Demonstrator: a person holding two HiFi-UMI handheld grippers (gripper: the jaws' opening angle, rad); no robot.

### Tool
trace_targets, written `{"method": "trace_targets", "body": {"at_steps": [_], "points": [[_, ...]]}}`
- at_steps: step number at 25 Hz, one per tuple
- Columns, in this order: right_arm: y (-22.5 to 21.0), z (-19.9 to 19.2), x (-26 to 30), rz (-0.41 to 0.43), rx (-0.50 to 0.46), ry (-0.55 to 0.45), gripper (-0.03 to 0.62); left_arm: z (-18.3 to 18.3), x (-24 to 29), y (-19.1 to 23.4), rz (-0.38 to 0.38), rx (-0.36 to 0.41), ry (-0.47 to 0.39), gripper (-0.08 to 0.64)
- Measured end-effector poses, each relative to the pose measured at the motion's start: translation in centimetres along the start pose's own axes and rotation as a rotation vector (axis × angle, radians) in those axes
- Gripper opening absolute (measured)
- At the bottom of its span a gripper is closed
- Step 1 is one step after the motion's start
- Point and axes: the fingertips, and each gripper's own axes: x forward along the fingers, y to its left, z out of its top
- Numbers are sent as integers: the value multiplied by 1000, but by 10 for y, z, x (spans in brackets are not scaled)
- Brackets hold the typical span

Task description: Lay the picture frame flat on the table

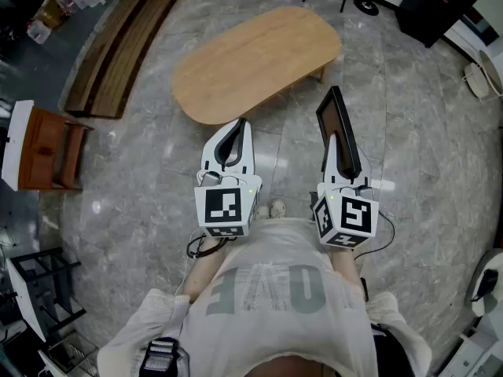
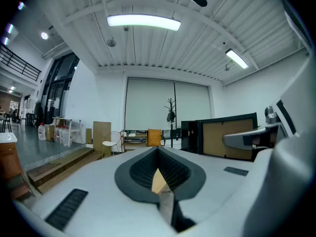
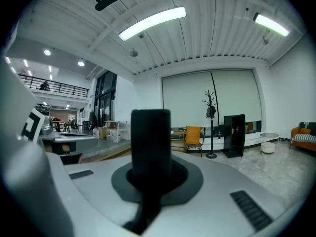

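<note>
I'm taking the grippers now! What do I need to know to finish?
Left gripper: shut, holding nothing, in the air.
Right gripper: shut on the picture frame, which stands on edge in the air, short of the wooden table.
Done: the frame is gripped.
Left: carry it over the table, lay it flat, then let go.

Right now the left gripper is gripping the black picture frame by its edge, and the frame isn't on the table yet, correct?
Not quite. The right gripper grips the picture frame by its edge, as the head view shows. The left gripper is shut on nothing. The rest holds: the frame isn't on the table yet.
</note>
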Motion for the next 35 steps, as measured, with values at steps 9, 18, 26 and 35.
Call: {"method": "trace_targets", "body": {"at_steps": [9,18,26,35], "points": [[-13,-1,-3,-6,-3,3,17,4,0,-3,18,-4,-8,9],[-40,-4,-3,10,17,-33,17,-4,18,-4,52,-10,4,9],[-66,1,4,-13,42,-78,17,18,30,-1,78,-29,-50,9],[-75,14,43,5,31,-110,17,28,74,1,63,13,-89,9]]}}
